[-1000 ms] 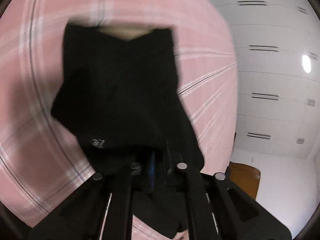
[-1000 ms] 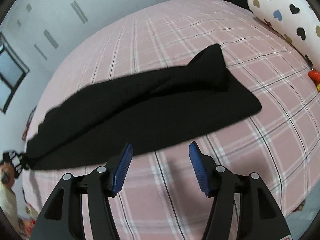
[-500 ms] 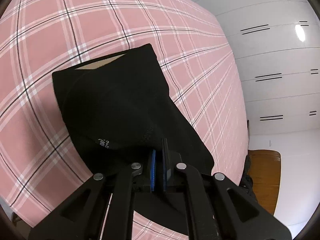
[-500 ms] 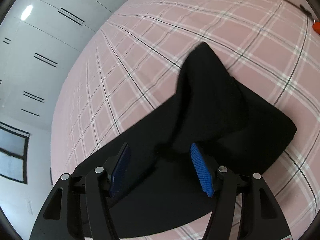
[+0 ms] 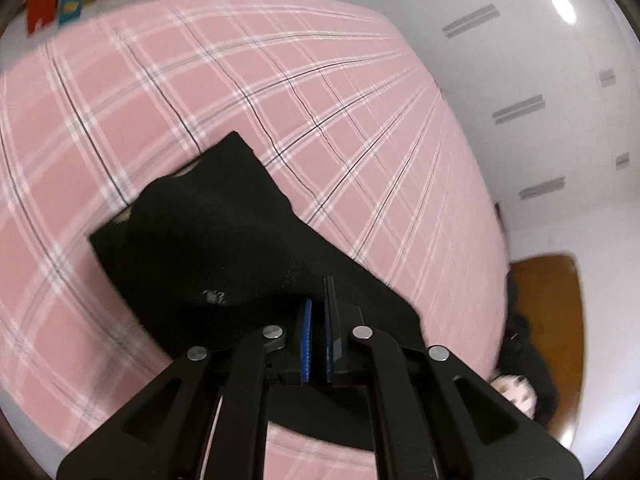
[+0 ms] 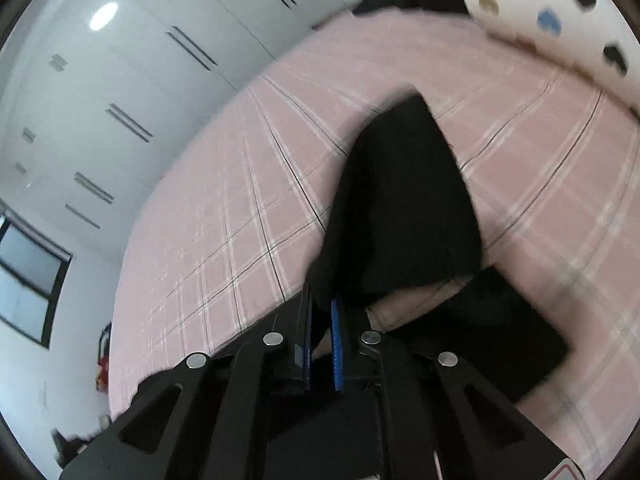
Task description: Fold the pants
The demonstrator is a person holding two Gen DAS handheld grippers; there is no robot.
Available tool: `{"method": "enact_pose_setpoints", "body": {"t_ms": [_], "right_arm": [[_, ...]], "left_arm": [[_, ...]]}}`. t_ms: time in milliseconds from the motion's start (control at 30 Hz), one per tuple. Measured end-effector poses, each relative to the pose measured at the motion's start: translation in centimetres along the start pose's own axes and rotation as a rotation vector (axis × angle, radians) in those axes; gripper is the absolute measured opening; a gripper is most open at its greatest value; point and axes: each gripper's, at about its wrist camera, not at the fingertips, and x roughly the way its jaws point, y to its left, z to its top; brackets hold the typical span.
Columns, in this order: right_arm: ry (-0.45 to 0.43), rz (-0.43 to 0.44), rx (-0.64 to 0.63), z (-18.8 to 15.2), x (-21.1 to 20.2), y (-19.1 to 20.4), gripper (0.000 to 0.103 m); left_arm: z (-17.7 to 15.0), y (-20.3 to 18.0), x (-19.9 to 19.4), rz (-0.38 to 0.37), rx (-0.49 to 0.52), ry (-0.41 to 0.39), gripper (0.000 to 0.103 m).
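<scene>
The black pants (image 5: 208, 248) lie partly lifted over the pink plaid bed (image 5: 360, 128). My left gripper (image 5: 317, 308) is shut on an edge of the pants, its blue pads nearly together with cloth between them. In the right wrist view the pants (image 6: 400, 208) rise in a fold from the bed (image 6: 248, 208). My right gripper (image 6: 320, 312) is shut on the fold's near edge, and the fabric hangs forward from it. A second layer of the pants lies flat at lower right.
A white pillow with coloured hearts (image 6: 560, 12) lies at the far right of the bed. White wardrobe doors (image 6: 140, 80) stand beyond the bed. A wooden floor (image 5: 556, 320) and a dark-haired doll (image 5: 516, 392) lie past the bed's edge.
My right gripper has closed on the pants and lifted a fold of them. My left gripper stays shut on the pants and has swung, so more of the room shows.
</scene>
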Motion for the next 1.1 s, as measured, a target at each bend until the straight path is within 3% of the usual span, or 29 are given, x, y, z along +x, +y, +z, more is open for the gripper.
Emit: {"method": "enact_pose_setpoints", "body": {"t_ms": [133,167,267,400,433,500,533,567,600,633,667,700,733,900,967,1033,1100], "right_arm": [[0.173,-0.125,0.11,-4.5,4.0,-7.7,0.005],[0.178,-0.119,0.134,-5.2,4.2,-8.7,0.005],[0.148,-0.05,0.22,-6.2,3.3,-10.2,0.005],[0.162,-0.047,0.189,-5.9,3.1,-9.7,0.006],[0.167,-0.042,0.187,-5.7,3.2,-9.5,0.013],[0.167,-0.041,0.181,-5.7,3.2,-9.3,0.016],[0.172,-0.041,0.184,-6.0,3.8,-9.3,0.029],[0.169,-0.029,0.187,-5.8,4.1,-9.2,0.037],[0.163,-0.029,0.18,-6.0,3.9,-8.4,0.041],[0.159,-0.036,0.159,-5.8,4.1,-7.9,0.039],[0.157,-0.043,0.144,-5.8,4.4,-7.6,0.033],[0.155,-0.056,0.131,-5.6,4.4,-7.1,0.007],[0.139,-0.044,0.125,-5.2,3.9,-6.7,0.005],[0.062,0.023,0.075,-4.9,-0.7,-5.9,0.005],[0.111,-0.037,0.043,-5.8,0.3,-7.1,0.004],[0.215,-0.085,0.068,-7.3,3.0,-9.5,0.004],[0.202,-0.05,0.118,-7.8,3.1,-10.8,0.004]], "left_arm": [[-1.6,4.7,3.3,0.075,-0.055,0.082,0.004],[-2.4,6.5,4.5,0.093,-0.099,0.112,0.004],[-3.7,8.2,4.8,0.074,-0.128,0.101,0.004],[-3.8,8.2,3.6,0.019,-0.13,0.051,0.008],[-3.6,8.0,3.4,-0.002,-0.134,0.04,0.011],[-3.3,7.8,3.6,-0.04,-0.15,0.05,0.036],[-3.3,7.9,3.4,-0.061,-0.163,0.057,0.06],[-3.1,8.0,3.7,-0.059,-0.187,0.052,0.073],[-2.9,7.9,3.6,-0.027,-0.2,0.03,0.074],[-2.5,7.9,3.5,-0.011,-0.202,-0.002,0.074],[-2.2,7.8,3.8,-0.022,-0.2,-0.012,0.063],[-1.7,7.8,3.9,-0.034,-0.198,-0.017,0.047],[-1.2,7.7,4.0,-0.01,-0.184,-0.012,0.009],[-1.0,7.4,1.0,0.001,-0.093,-0.038,0.007],[-1.0,8.8,0.7,0.019,-0.098,-0.034,0.007],[-1.3,11.3,2.6,0.086,-0.133,0.014,0.008],[-2.0,13.1,4.1,0.083,-0.173,0.058,0.008]]}}
